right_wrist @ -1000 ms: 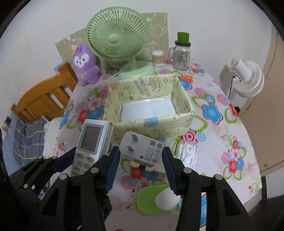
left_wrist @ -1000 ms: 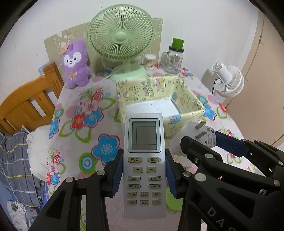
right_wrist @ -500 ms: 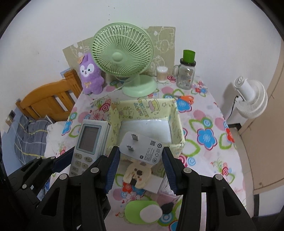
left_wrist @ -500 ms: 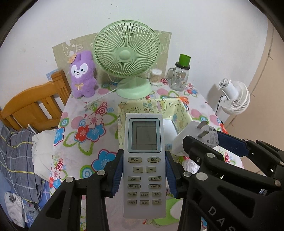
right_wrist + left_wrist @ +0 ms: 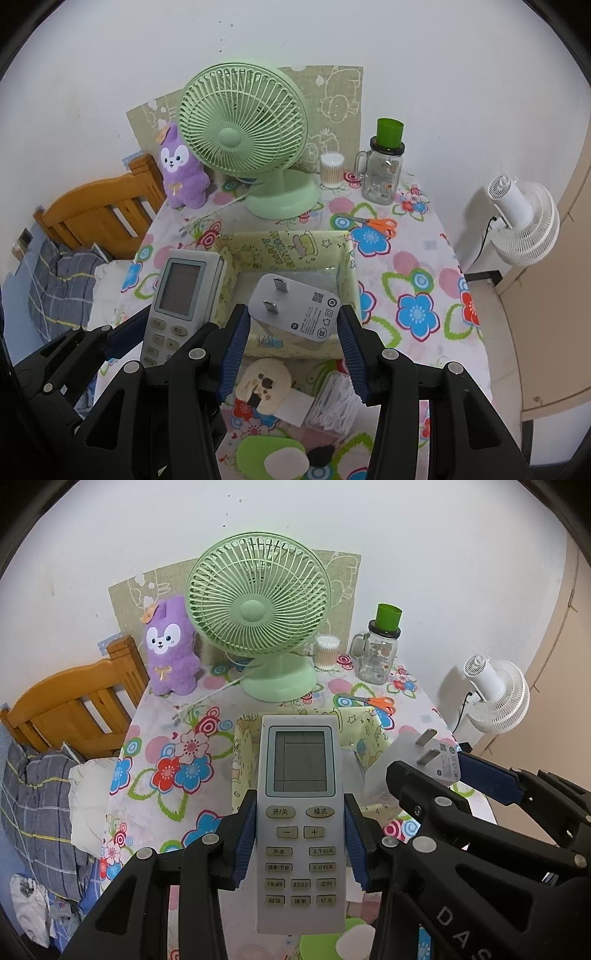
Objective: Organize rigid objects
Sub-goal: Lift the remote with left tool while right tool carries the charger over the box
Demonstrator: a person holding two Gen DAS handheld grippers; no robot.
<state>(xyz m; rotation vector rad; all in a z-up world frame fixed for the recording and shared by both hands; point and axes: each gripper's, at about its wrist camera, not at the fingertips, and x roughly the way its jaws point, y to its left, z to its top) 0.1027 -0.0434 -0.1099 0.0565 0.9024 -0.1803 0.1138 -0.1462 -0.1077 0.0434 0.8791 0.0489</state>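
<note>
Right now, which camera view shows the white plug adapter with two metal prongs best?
The right wrist view: the white plug adapter sits central, label readable. The left wrist view shows only its pronged end at the right, partly behind the other tool.

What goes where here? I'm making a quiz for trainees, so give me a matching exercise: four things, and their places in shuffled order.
Things:
1. remote control
2. plug adapter
3. orange scissors
4. purple plush toy

Places:
A. lying on the tablecloth behind the yellow box
B. clamped in the right gripper
C. standing beside the green fan
D. clamped in the left gripper

Pairs: 1-D, 2-B, 3-A, 4-C
</note>
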